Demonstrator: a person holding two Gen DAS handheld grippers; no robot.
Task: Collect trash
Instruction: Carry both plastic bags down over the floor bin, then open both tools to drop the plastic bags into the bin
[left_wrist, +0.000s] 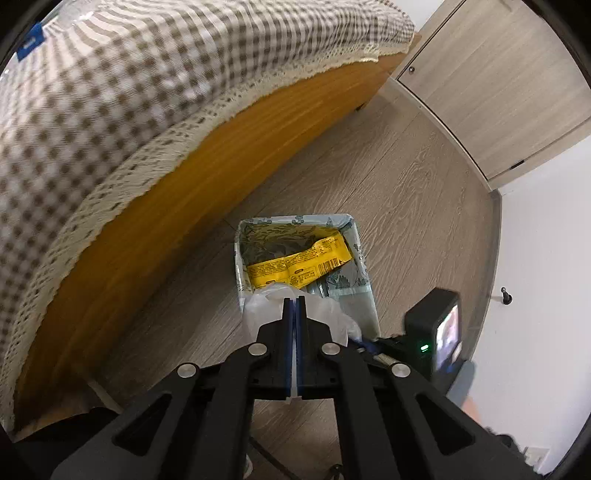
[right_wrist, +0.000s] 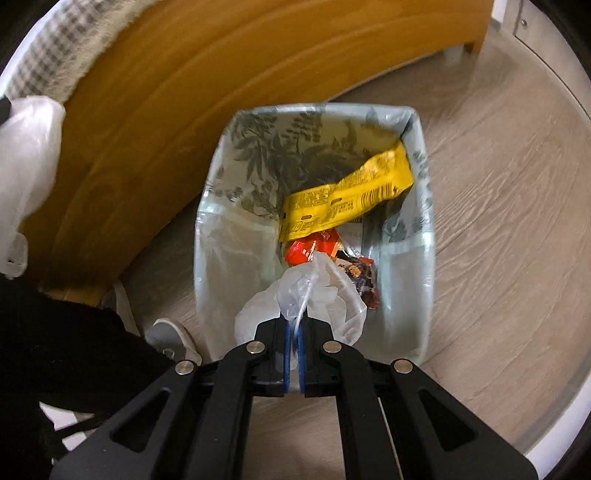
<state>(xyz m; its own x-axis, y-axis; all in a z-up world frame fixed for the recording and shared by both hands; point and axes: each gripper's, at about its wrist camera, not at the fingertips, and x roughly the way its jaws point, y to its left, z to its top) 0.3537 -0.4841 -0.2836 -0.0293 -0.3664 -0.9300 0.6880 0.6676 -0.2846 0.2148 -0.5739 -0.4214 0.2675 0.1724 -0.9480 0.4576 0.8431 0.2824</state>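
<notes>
both grippers point down over the bin (right_wrist: 421, 236): right gripper (right_wrist: 294, 325) clamped on clear plastic bag (right_wrist: 321, 291), left gripper (left_wrist: 294, 306) likewise on plastic (left_wrist: 266, 306); yellow wrapper (right_wrist: 347, 199) lies diagonally inside.

So the bin (right_wrist: 413, 258) sits on the floor (right_wrist: 498, 221) right beside the bed frame (right_wrist: 184, 110), with the cloth (left_wrist: 129, 92) draped over the bed's top edge above it. Inside the bin, a long wrapper (right_wrist: 347, 199) leans toward the far right corner, with smaller wrappers (right_wrist: 332, 254) under its near end. Each gripper has a plastic bag pinched in its fingers: the right gripper (right_wrist: 294, 325) with its bag (right_wrist: 317, 295) over the bin's near edge, the left gripper (left_wrist: 294, 306) with its bag (left_wrist: 266, 306) by the near left corner.
</notes>
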